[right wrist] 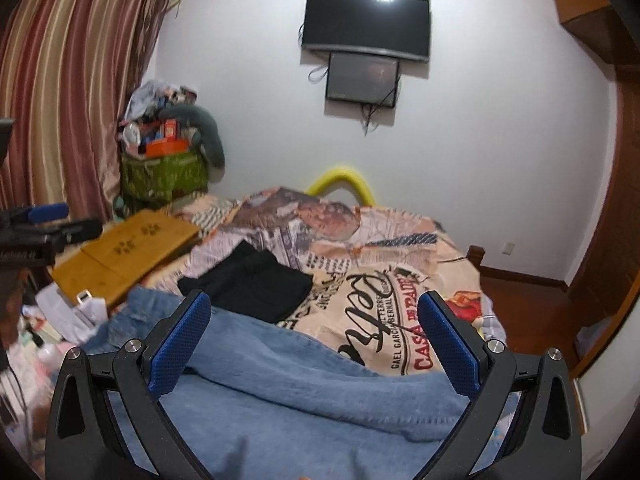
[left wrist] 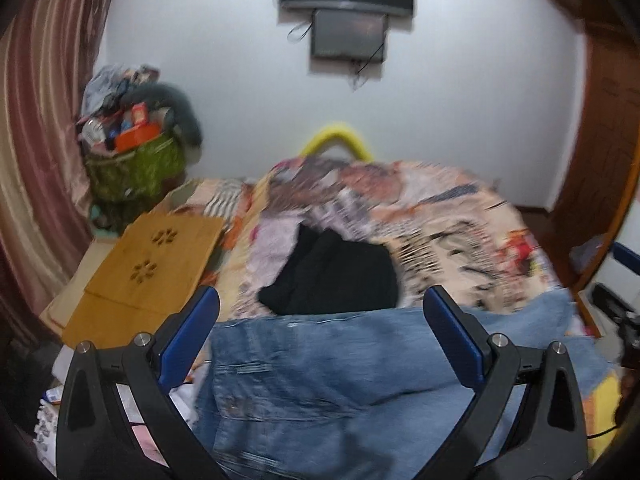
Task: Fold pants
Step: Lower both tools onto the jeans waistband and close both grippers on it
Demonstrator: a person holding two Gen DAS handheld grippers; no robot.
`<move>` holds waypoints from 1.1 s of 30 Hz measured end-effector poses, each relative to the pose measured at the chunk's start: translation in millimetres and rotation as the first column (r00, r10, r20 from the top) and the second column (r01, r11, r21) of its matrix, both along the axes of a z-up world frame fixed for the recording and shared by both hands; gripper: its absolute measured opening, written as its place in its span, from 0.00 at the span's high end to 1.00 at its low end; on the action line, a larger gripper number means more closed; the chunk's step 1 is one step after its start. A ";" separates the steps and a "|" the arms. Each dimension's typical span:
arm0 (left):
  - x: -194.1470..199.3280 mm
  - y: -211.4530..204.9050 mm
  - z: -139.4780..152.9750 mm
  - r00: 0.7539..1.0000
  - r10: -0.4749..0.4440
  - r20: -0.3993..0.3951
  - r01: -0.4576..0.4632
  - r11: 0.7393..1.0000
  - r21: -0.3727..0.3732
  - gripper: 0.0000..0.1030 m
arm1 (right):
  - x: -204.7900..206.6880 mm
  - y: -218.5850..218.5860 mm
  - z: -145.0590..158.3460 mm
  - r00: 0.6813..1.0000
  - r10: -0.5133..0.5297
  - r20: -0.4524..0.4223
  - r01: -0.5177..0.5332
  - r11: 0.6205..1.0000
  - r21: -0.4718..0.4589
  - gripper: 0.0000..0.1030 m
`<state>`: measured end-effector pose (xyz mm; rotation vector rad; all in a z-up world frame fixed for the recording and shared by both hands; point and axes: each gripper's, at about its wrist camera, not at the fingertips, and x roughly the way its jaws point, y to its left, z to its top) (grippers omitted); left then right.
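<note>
Light blue denim pants (left wrist: 328, 376) lie spread across the near part of the bed, seen closer in the right wrist view as blue jeans (right wrist: 288, 396). My left gripper (left wrist: 320, 304) hovers over them, open, its blue pads wide apart with nothing between them. The right gripper (right wrist: 314, 306) is open too, above the jeans' near edge. A folded black garment (left wrist: 332, 276) rests just beyond the jeans; the same black garment (right wrist: 248, 280) shows in the right wrist view. The left view is motion-blurred.
A printed bedspread (right wrist: 384, 280) covers the bed. A wooden lap tray (left wrist: 148, 256) sits at the left edge, with a green bag (left wrist: 136, 168) piled with clutter behind it. Striped curtains (right wrist: 68, 80) hang left; a TV (right wrist: 366, 24) is on the wall. Wooden furniture stands right.
</note>
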<state>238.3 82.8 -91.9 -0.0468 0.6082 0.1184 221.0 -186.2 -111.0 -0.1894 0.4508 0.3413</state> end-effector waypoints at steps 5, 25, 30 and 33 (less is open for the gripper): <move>58.1 44.1 -45.1 0.991 0.055 -0.126 -0.048 0.997 0.059 0.02 | 44.4 -3.3 -33.5 0.988 0.009 -0.152 -0.015 0.999 -0.040 0.00; 159.1 101.5 -226.7 0.814 0.040 -0.580 -0.053 0.999 -0.005 0.57 | 155.8 9.4 -136.2 0.837 0.124 -0.533 -0.178 0.983 -0.050 0.28; 167.7 102.8 -235.2 0.836 0.087 -0.541 -0.093 0.996 0.017 0.57 | 166.5 15.8 -156.4 0.822 0.110 -0.559 -0.171 0.984 -0.058 0.47; 168.5 99.3 -242.8 0.843 0.109 -0.527 -0.091 0.994 0.061 0.58 | 170.2 20.9 -163.3 0.823 0.105 -0.559 -0.169 0.984 -0.064 0.46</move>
